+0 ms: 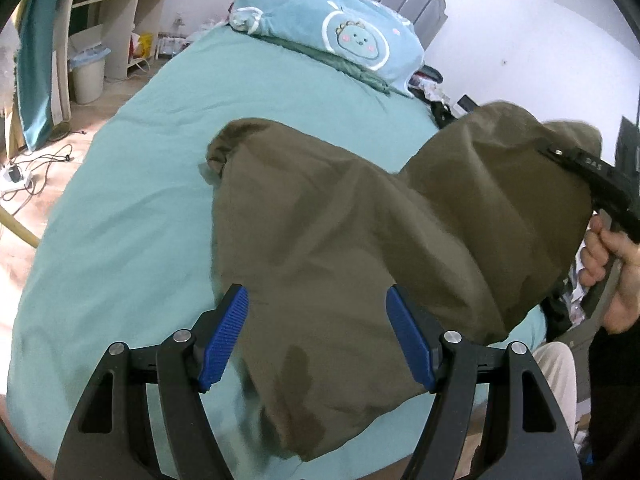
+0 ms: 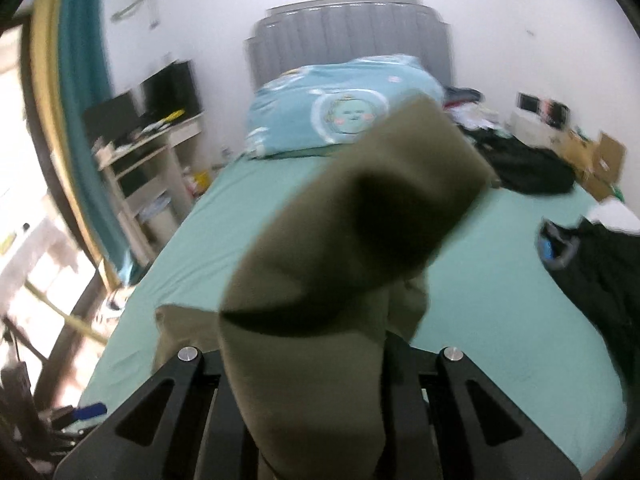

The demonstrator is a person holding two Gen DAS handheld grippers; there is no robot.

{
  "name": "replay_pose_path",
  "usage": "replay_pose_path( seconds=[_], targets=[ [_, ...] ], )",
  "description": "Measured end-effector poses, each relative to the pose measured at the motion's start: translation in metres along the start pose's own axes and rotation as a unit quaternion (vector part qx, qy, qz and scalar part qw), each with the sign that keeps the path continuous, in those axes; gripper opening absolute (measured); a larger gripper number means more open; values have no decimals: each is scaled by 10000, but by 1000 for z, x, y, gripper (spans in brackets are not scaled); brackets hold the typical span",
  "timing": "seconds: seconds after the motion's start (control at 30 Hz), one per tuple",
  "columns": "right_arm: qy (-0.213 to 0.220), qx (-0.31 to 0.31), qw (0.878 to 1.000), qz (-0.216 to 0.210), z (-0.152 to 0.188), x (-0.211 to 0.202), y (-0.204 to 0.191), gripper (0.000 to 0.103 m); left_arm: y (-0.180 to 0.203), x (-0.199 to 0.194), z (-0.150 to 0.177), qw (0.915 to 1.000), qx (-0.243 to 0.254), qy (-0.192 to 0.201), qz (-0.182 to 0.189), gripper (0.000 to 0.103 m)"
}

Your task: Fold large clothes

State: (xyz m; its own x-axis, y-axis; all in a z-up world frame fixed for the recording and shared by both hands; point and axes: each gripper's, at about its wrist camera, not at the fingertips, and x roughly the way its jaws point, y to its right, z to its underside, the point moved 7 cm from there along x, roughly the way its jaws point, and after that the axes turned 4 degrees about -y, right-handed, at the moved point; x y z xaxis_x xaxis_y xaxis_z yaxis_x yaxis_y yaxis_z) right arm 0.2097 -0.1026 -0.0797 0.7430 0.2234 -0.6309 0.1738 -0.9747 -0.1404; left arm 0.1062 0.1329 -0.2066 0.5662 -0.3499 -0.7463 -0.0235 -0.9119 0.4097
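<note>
Right gripper (image 1: 560,152) is clamped on an olive garment (image 1: 340,232) lifted above a teal-sheeted bed (image 1: 120,220); left gripper (image 1: 318,336) is held apart; a grey headboard (image 2: 348,36) is seen far.

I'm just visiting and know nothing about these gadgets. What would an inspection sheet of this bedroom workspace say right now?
Surface: bed with green sheet, mostly bare on the near left.
Job's things: olive garment, one end lying on the bed, the other lifted at the right.
Clutter: cartoon pillow at the headboard; dark clothes piled on the bed's far side.
Grippers: left gripper open above the garment; right gripper shut on the garment, its pads hidden by cloth, held by a hand.
Cables: power strip and cords on the floor.
Surroundings: desk, bin, grey headboard, teal curtain.
</note>
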Motion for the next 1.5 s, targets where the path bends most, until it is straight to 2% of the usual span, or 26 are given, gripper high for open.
replay_pose_path(
  seconds=[0.23, 0.43, 0.53, 0.6, 0.63, 0.67, 0.73, 0.8, 0.93, 1.1, 1.2, 1.27, 1.33, 1.4, 1.5],
  targets=[
    [-497, -799, 9931, -697, 49, 35, -115, 15, -27, -31, 2, 9996, -138, 239, -88, 75],
    [-1228, -1198, 9798, -1030, 118, 71, -173, 16, -65, -54, 6, 9975, -473, 444, -288, 75],
    [-1669, -1352, 9712, -1029, 154, 93, -188, 24, -86, -61, 8, 9958, -654, 498, -401, 75],
    [-1969, -1399, 9615, -1313, 176, 98, -199, 37, -96, -64, 8, 9950, -743, 498, -438, 75],
    [-2158, -1469, 9522, -1584, 189, 99, -209, 56, -99, -64, 8, 9948, -763, 498, -455, 75],
    [-2263, -1522, 9457, -1771, 196, 96, -216, 78, -103, -67, 7, 9945, -778, 516, -477, 75],
    [-2279, -1699, 9349, -2125, 206, 85, -232, 92, -106, -71, 3, 9941, -761, 557, -540, 75],
    [-2151, -1815, 9322, -2278, 206, 71, -237, 92, -105, -78, -2, 9938, -724, 617, -575, 75],
    [-2094, -1562, 9300, -2587, 198, 35, -220, 92, -94, -93, -18, 9932, -601, 776, -624, 75],
    [-1800, -1320, 9312, -2882, 186, -31, -190, 92, -49, -101, -49, 9944, -158, 970, -381, 75],
    [-1454, -1164, 9430, -2757, 167, -57, -165, 92, -8, -84, -62, 9959, 211, 871, -71, 75],
    [-1190, -1017, 9583, -2390, 153, -65, -142, 92, 17, -56, -63, 9972, 460, 583, 74, 75],
    [-982, -808, 9762, -1757, 142, -57, -106, 92, 31, -27, -58, 9980, 559, 270, 110, 75],
    [-1021, -497, 9884, -1009, 140, -37, -59, 92, 41, 3, -47, 9977, 661, -25, 133, 75],
    [-1406, 13, 9898, -223, 158, 6, -8, 92, 39, 45, -23, 9948, 844, -530, -214, 75]
  ],
)
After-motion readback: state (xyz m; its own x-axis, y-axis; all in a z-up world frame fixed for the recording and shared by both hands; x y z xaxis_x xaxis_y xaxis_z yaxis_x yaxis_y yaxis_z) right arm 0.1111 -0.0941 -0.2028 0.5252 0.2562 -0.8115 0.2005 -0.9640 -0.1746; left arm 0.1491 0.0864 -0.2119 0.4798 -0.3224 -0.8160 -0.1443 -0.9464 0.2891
